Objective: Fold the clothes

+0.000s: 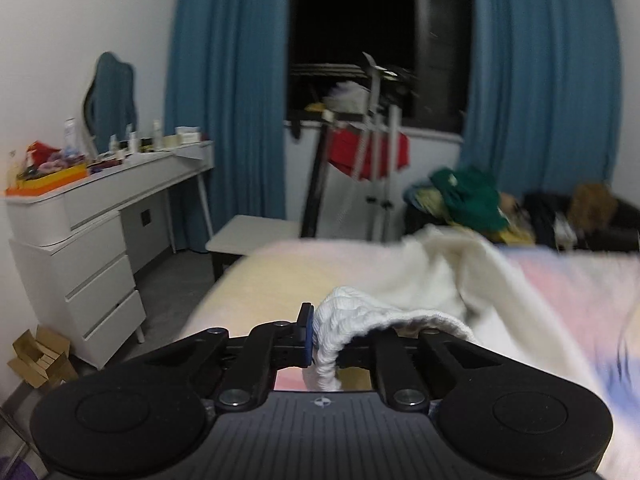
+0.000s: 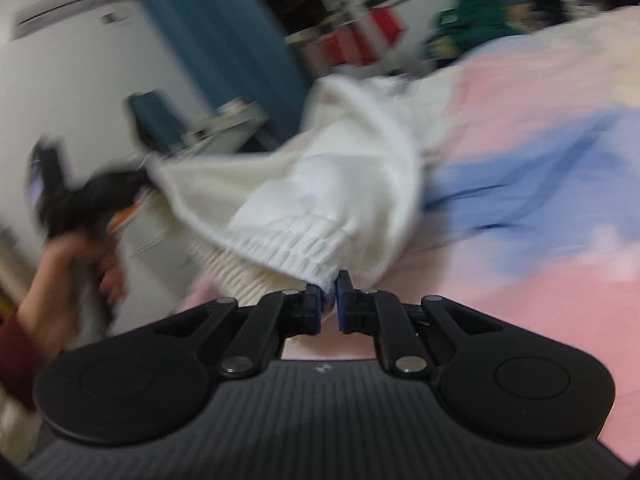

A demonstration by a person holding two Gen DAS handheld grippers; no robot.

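Where knit drapes it, left claw half hidden.

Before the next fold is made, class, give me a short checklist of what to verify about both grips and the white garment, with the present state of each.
1. Left gripper shut on the white knit garment: ok, ribbed edge sits between its jaws.
2. Right gripper shut on the garment's gathered hem: ok, only a thin corner pinched.
3. Garment stretched between both grippers: ok, right wrist view shows it spanning to the left hand.
4. Garment lying flat on the pastel bedspread: not ok, partly lifted and bunched.
5. Garment fully on the bed: cannot tell, blurred.
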